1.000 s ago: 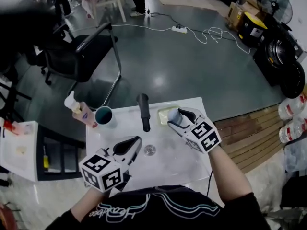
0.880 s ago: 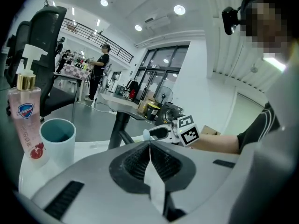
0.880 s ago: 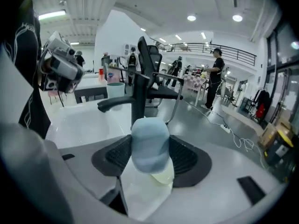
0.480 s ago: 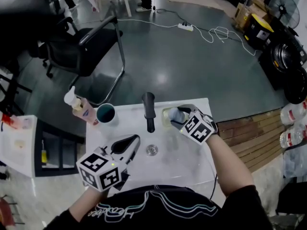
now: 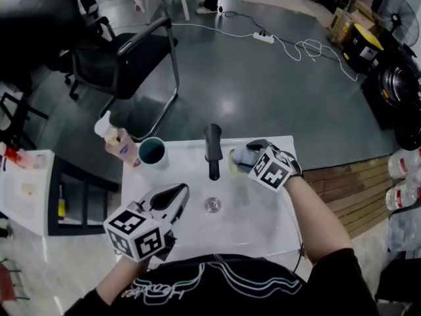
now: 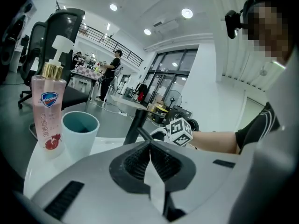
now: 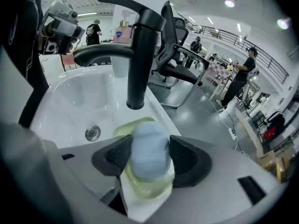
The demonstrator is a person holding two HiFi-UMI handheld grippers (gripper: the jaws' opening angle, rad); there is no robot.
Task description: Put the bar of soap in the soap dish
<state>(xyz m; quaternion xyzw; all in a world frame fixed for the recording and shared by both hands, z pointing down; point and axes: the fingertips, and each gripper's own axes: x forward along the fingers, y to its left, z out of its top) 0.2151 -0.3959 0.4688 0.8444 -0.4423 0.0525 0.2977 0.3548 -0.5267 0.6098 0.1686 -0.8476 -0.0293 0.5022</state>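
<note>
Above the soap dish (image 7: 148, 189), right gripper (image 7: 148, 161) jaws clamp the soap (image 7: 149, 146).

Right gripper (image 5: 247, 158) carried soap bar (image 7: 149, 148) (pale blue) over soap dish (image 7: 124, 128).

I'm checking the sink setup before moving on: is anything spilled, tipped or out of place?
Nothing stands out. The pump bottle and cup stand upright at a corner of the sink, and the right gripper holds the bar of soap over the soap dish beside the faucet.
</note>
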